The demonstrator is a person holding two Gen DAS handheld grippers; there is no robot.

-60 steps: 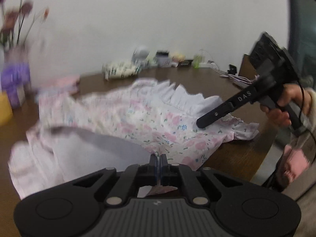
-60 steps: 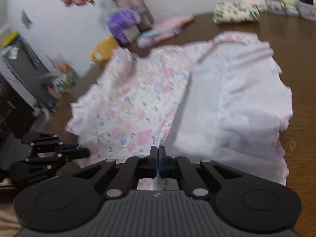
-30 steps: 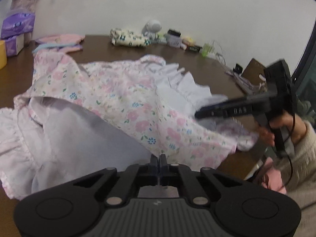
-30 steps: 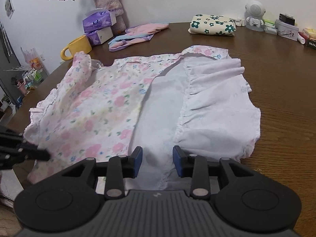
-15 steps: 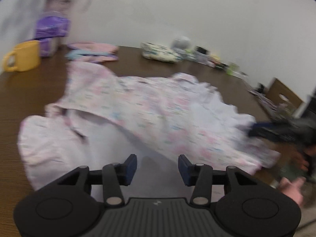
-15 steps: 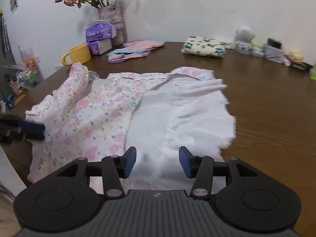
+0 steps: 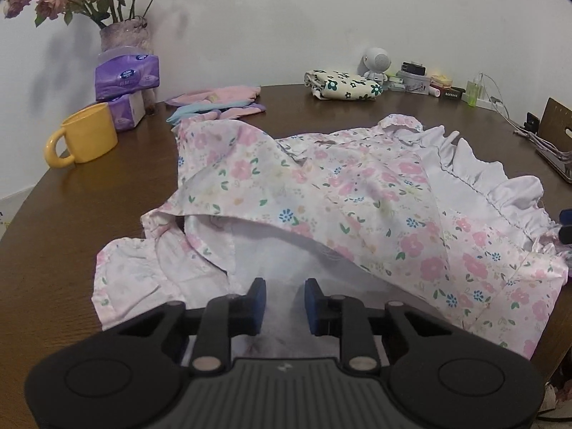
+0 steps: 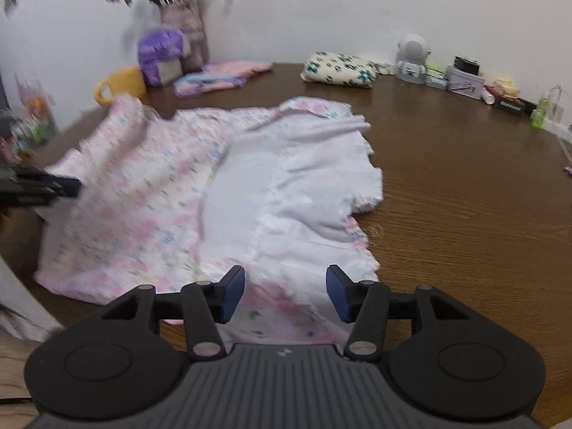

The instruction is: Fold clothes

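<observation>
Both grippers empty at this frame. L gripper (image 7: 284,300) has its fingers parted w/ a modest gap, nothing between them, hovering over the near edge of the floral garment (image 7: 357,193). R gripper (image 8: 286,293) spread wider, also holding nothing, over the garment's near hem in its own view. Garment lies on the brown table (image 7: 107,164), roughly centre, partly folded: one printed panel is turned over so the pale inside/lining (image 8: 243,186) shows beside the print, ruffled hem (image 7: 500,193) runs along the right side in L view. Lay is untidy, a bunched sleeve-ish lump at near left (image 7: 132,271). My read: one fold is laid down & let go, I'm between folds, so step in hand = re-grip for the next fold. Next move calls for picking two matching edge pts, pinching only the layers I mean to move, lifting evenly so the laid fold doesn't drag open. R view is motion-blurred, so exact edge under R fingers can't be told. Yellow mug (image 7: 84,136), tissue packs (image 7: 125,80) and other folded clothes (image 7: 339,85) sit far side, well apart from garment.
</observation>
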